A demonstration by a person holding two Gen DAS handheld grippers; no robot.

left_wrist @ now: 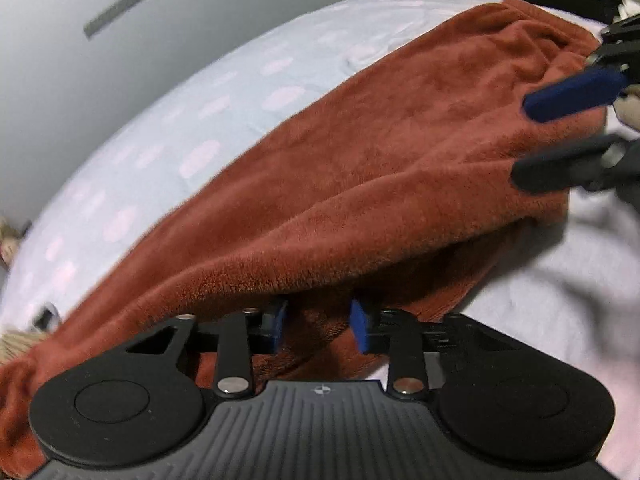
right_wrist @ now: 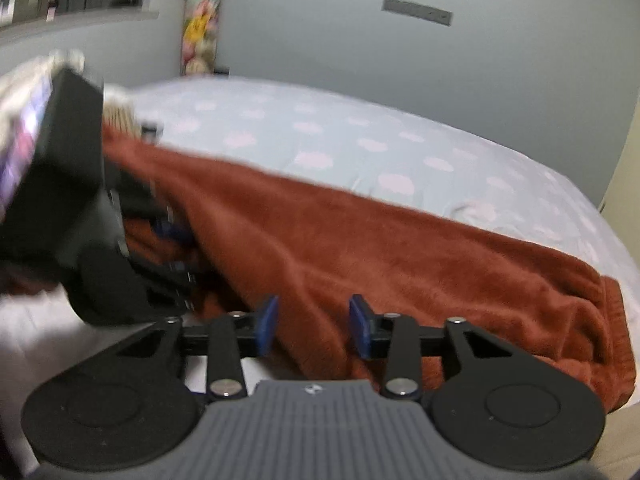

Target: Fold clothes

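Rust fleece garment (left_wrist: 340, 168) drapes over both open, empty hand-held grippers (left_wrist: 318, 324) (right_wrist: 312, 326).

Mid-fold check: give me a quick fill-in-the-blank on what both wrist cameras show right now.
1. The fleecy garment being folded is ____ in colour.
2. It lies on a bed sheet printed with pale pink ____.
3. The jaws of the right hand-held gripper stand ____, with fabric between them.
4. The finger pads of the left hand-held gripper are ____ in colour.

Missing words: rust-red; clouds; open; blue
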